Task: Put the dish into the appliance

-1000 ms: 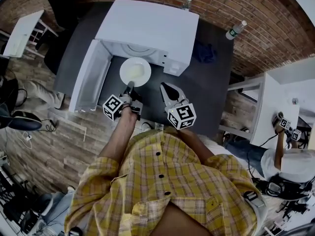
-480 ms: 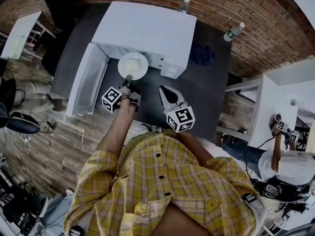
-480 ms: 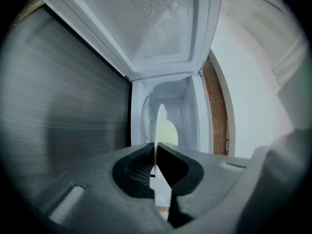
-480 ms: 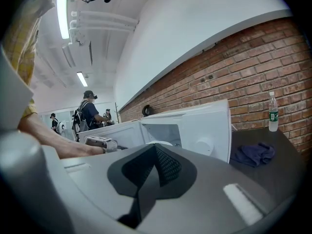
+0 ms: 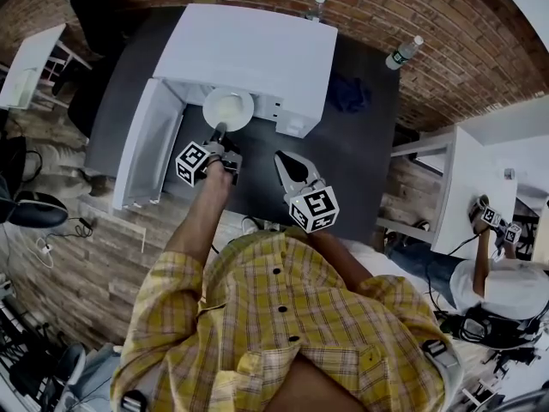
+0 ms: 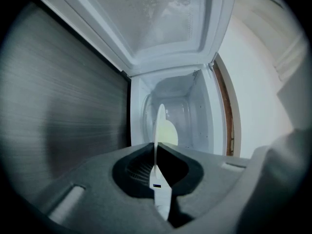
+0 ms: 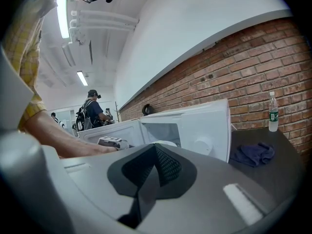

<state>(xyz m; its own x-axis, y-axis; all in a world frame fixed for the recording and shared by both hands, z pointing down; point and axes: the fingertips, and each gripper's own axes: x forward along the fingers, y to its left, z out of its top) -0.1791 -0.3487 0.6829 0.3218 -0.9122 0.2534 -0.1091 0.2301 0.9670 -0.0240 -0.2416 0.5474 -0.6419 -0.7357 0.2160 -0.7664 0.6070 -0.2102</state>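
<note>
A white plate (image 5: 228, 108) is pinched by its near rim in my left gripper (image 5: 220, 132), which is shut on it. The plate sits at the mouth of the white microwave (image 5: 249, 54), partly under its top edge. The microwave door (image 5: 146, 148) hangs open to the left. In the left gripper view the plate (image 6: 159, 130) stands edge-on between the jaws, with the lit cavity (image 6: 187, 106) straight ahead. My right gripper (image 5: 281, 156) is shut on nothing, over the dark table (image 5: 343, 157) to the right of the opening. It faces the microwave (image 7: 200, 128).
A blue cloth (image 5: 350, 93) lies right of the microwave. Two bottles (image 5: 407, 53) (image 5: 319, 5) stand at the table's back edge. A white side table (image 5: 459, 187) stands to the right, with another person (image 5: 502, 286) beyond it. A brick wall runs behind.
My left gripper has carried the plate forward, from in front of the microwave to its opening. The right gripper has hardly moved.
</note>
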